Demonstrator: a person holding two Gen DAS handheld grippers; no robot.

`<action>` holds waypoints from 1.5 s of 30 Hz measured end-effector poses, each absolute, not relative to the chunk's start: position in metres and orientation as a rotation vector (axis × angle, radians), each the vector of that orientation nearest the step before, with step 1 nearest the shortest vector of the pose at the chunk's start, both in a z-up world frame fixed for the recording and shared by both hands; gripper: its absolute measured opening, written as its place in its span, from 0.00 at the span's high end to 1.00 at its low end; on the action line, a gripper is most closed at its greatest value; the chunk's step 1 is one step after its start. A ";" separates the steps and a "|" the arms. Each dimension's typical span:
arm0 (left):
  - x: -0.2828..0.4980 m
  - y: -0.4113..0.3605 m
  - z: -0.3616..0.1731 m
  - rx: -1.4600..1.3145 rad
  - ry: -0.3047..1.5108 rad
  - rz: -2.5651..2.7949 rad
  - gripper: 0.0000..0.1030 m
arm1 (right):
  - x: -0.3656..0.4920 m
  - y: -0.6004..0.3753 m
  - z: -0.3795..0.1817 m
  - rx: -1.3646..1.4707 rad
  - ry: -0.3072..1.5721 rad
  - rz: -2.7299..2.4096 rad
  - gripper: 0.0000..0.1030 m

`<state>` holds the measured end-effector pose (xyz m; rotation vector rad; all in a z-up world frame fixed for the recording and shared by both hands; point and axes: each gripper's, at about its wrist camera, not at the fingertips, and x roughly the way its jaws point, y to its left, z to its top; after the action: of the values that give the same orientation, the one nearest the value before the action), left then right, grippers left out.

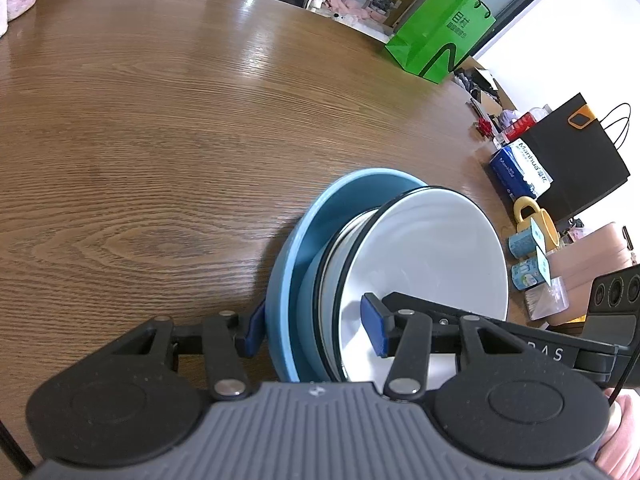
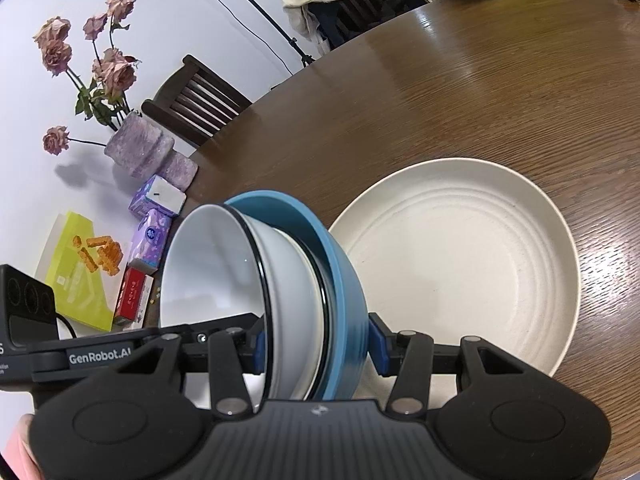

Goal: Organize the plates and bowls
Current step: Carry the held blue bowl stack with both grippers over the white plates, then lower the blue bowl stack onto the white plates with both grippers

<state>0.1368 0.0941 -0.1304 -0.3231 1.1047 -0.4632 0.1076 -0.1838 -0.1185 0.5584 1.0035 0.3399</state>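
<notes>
Blue and white crockery sits nested in a stack at the lower middle of both views: a blue bowl [image 1: 304, 216] on the outside, a white bowl [image 1: 432, 248] with a dark rim innermost, and at least one more rim showing between them. The left tool [image 1: 314, 330] is clamped across this stack, one blue pad against the blue bowl's outer wall and the other inside the white bowl. The right tool [image 2: 320, 346] grips the same stack from the opposite side, its pads [image 2: 378, 344] set likewise on the blue bowl [image 2: 340, 264] and inside the white bowl [image 2: 208, 264]. Whether the stack touches the counter [image 1: 160, 120] cannot be told. In the right wrist view a cream plate [image 2: 460, 256] with ridged rings lies flat on the wooden counter, just right of the stack at centre right. A green bag [image 1: 440, 28] stands at the upper right of the left wrist view.
</notes>
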 end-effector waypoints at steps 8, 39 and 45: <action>0.139 0.089 -0.130 -0.324 1.103 -0.461 0.52 | 0.110 -0.191 -0.120 0.558 1.003 0.337 0.55; 0.151 0.040 -0.146 -0.372 1.105 -0.441 0.52 | 0.137 -0.236 -0.128 0.517 1.026 0.350 0.55; 0.150 0.033 -0.151 -0.381 1.111 -0.436 0.52 | 0.137 -0.246 -0.133 0.511 1.036 0.350 0.55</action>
<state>0.1497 0.0335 -0.1506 -0.3809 1.1113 -0.4360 0.1368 -0.2457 -0.1327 0.5115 1.0361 0.3502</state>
